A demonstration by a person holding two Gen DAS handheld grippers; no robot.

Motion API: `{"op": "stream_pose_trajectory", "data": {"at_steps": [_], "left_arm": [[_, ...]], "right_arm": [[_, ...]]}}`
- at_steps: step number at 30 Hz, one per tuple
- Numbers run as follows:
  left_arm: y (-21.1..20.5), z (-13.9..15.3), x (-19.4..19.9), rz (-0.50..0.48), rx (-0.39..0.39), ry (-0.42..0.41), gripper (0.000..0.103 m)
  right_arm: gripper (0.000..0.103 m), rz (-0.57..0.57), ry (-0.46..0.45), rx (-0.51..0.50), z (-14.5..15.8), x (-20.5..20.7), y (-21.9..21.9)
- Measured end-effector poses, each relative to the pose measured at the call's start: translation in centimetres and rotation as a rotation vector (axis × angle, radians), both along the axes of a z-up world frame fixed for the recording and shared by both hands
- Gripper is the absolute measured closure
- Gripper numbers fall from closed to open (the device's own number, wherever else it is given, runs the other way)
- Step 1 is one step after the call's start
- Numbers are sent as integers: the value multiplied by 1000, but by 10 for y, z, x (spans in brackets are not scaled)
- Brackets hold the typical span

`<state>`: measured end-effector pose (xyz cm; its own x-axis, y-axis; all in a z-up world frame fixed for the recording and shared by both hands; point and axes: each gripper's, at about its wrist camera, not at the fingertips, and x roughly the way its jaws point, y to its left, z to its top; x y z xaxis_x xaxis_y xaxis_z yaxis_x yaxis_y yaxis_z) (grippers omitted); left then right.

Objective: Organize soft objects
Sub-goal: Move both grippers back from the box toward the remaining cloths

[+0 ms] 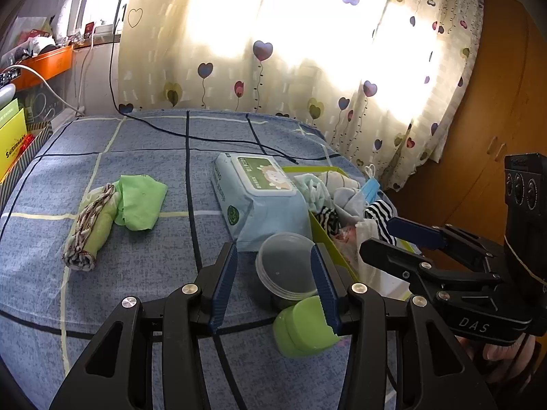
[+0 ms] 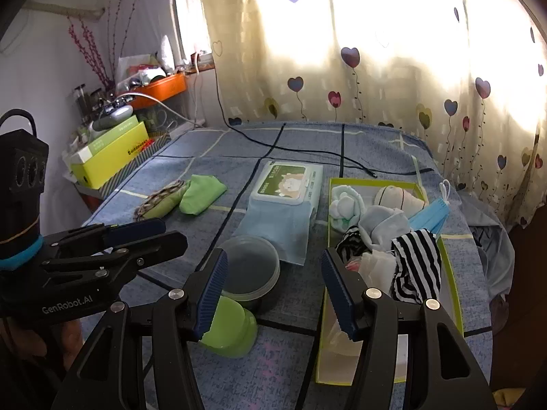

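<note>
Left gripper [image 1: 275,283] jaws are spread, nothing pinched; a clear round tub [image 1: 289,264] and a green lidded jar [image 1: 304,328] are seen between and just below the blue pads, not touched as far as can be told. Right gripper [image 2: 273,290] jaws are also spread and empty, held above the blue checked bedspread [image 2: 297,307] between the tub and the yellow-green box [image 2: 451,259].

Soft items are piled in that box: a striped black-and-white cloth [image 2: 417,263], pale blue socks [image 2: 384,223], a white-blue bundle [image 2: 347,206], a blue face mask [image 2: 430,215] over the rim.

A wet-wipes pack [image 2: 287,201] is laid just beside the box. Further left, well apart, a green cloth [image 1: 140,205] and a rolled patterned cloth [image 1: 90,229] are left touching on the bedspread. A black cable [image 1: 205,136] is run across the far side, before the heart-print curtain [image 1: 307,51].
</note>
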<state>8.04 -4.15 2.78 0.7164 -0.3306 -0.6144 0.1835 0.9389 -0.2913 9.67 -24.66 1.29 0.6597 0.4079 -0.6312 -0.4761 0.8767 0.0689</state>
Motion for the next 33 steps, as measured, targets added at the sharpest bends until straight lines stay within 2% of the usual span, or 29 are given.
{"op": "stream_pose_trajectory", "data": {"at_steps": [10, 16, 28, 33], "left_arm": [[22, -4, 8, 36, -1, 13, 57], [46, -9, 8, 94, 6, 30, 57], [105, -19, 20, 233, 57, 91, 57], [119, -29, 33, 251, 96, 129, 57]], "right_arm": [[46, 28, 15, -3, 0, 7, 16], [46, 64, 29, -6, -2, 14, 35], [46, 151, 59, -23, -4, 32, 85], [46, 176, 65, -48, -7, 33, 99]]}}
